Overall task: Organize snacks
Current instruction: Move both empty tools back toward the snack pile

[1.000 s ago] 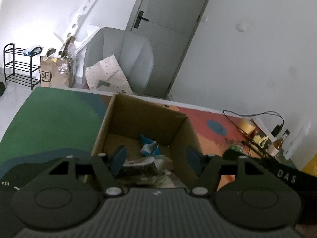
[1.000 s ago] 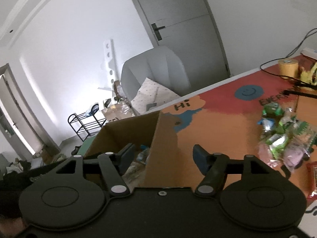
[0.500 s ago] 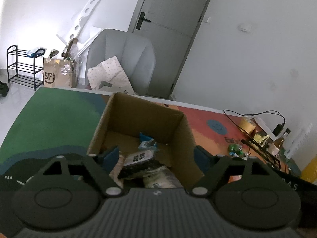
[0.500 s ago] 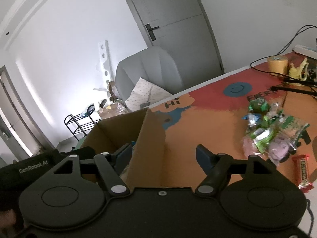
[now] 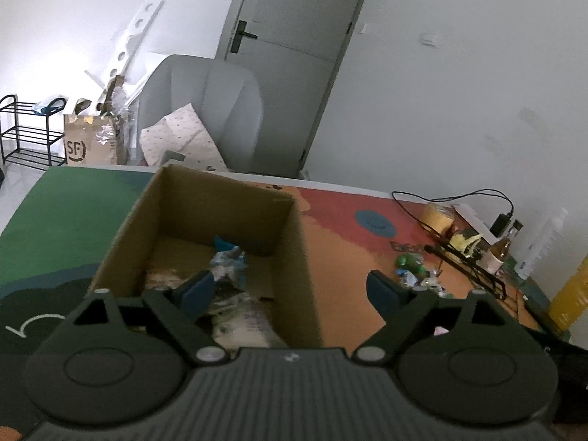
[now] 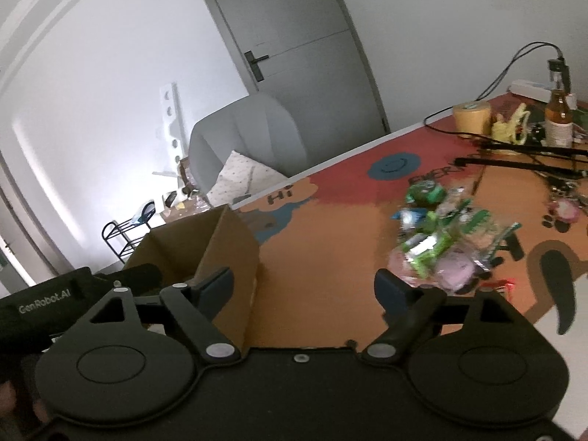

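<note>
An open cardboard box [image 5: 294, 242] stands on the colourful table mat and holds several snack packets [image 5: 229, 261]. My left gripper [image 5: 290, 292] is open and empty, above the box's near right part. The box also shows in the right wrist view [image 6: 235, 250] at the left. A pile of loose snack packets [image 6: 444, 242] lies on the orange mat to the right; it also shows in the left wrist view [image 5: 413, 270]. My right gripper [image 6: 305, 288] is open and empty, between the box and the pile.
A tape roll [image 6: 472, 117], a bottle [image 6: 558, 117], cables and a black stand [image 6: 529, 154] crowd the far right of the table. A grey chair [image 5: 205, 110] and a door [image 5: 290, 55] stand behind the table. The left handheld unit [image 6: 55, 301] is beside the box.
My left gripper opened, let a dark snack packet drop into the box, and shifted right. My right gripper swung right, away from the box toward the snack pile.
</note>
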